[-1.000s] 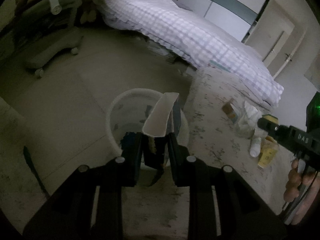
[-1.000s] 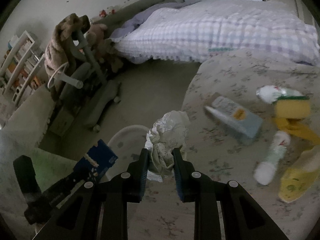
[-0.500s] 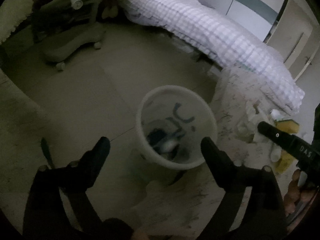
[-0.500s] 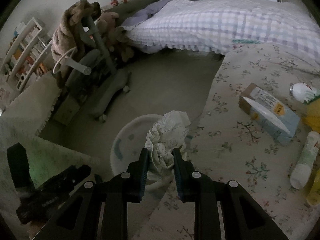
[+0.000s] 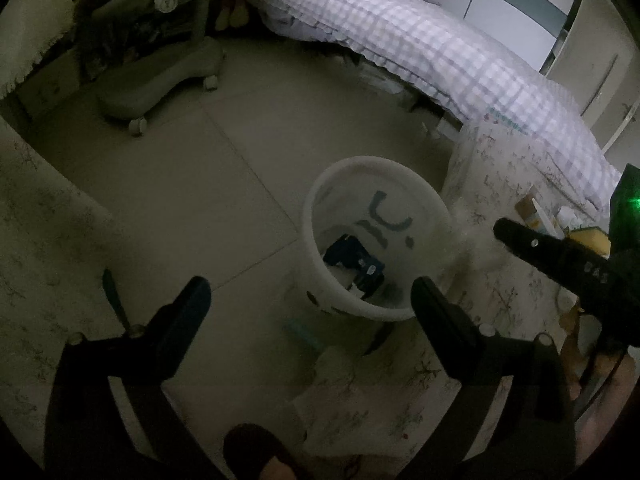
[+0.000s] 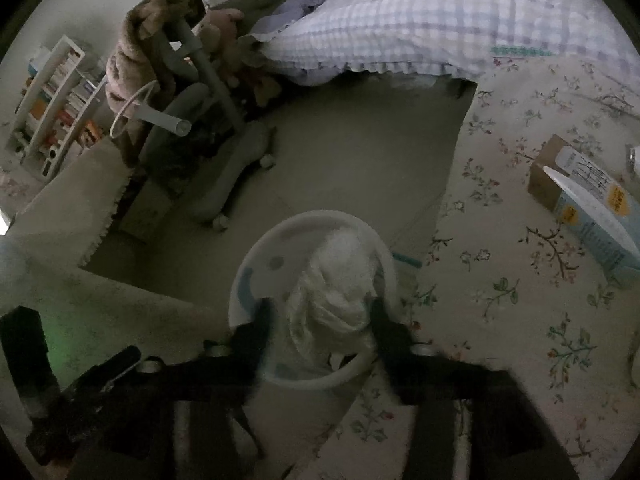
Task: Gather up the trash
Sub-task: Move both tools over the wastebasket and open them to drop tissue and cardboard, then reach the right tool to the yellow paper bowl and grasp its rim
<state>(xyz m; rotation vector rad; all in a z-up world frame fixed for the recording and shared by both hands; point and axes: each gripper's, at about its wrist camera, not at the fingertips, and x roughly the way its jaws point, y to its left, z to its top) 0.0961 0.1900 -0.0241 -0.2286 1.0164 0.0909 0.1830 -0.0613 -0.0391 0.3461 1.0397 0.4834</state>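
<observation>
- The right gripper (image 6: pixel 320 314) hangs over the round white plastic bin (image 6: pixel 256 256), jaws spread, crumpled white paper wad (image 6: pixel 334 292) loose between them.
- The left gripper (image 5: pixel 310 300), jaws wide apart and empty, hovers near the bin.
- Best to hold centred above the rim so the wad drops inside.

Left wrist view: looks steeply down from above the floor, along spread fingers, at the white bin (image 5: pixel 376 236), fairly near.
Right wrist view: looks down from almost directly over the bin (image 6: pixel 316 304), closer.
Shared: bin, tiled floor, checked bed (image 5: pixel 432 48) far, floral cloth (image 6: pixel 520 280) right.
</observation>
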